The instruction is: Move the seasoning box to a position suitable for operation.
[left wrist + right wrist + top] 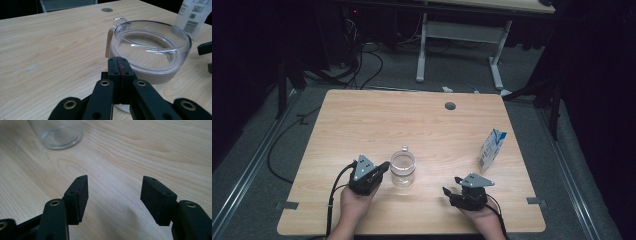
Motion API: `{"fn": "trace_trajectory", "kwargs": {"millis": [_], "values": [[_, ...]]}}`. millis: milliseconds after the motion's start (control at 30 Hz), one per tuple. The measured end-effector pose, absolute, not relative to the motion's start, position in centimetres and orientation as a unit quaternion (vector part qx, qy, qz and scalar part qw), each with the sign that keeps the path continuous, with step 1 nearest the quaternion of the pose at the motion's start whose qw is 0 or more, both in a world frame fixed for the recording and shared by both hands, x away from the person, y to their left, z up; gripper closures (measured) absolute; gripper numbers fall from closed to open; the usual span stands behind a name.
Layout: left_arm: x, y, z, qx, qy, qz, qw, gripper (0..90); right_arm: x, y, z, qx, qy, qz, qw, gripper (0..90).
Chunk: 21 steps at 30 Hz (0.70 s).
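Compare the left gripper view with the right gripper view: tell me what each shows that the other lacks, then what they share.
Left gripper view: the left gripper with black jaws pressed together, nothing between them, just short of the clear glass cup's rim; a white printed carton behind; a round grey grommet in the table.

Right gripper view: the right gripper with jaws standing apart over bare wood.

Both: the clear glass cup and the light wooden table.
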State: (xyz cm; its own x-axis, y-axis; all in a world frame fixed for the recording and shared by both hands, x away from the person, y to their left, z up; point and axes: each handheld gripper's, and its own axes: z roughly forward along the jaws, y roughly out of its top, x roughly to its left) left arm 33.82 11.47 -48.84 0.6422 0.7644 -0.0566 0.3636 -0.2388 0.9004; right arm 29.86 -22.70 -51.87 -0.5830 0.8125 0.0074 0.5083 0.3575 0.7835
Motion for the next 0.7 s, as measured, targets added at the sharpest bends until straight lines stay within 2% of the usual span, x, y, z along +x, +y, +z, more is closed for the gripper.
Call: {"fn": "trace_trajectory", "kwargs": {"millis": [700], "values": [[32.2, 10.3, -48.7, 0.773, 0.347, 0.188, 0.497, 90.0, 29.9, -22.5, -52.0, 0.409, 0.804, 0.387, 0.192, 39.0]]}}
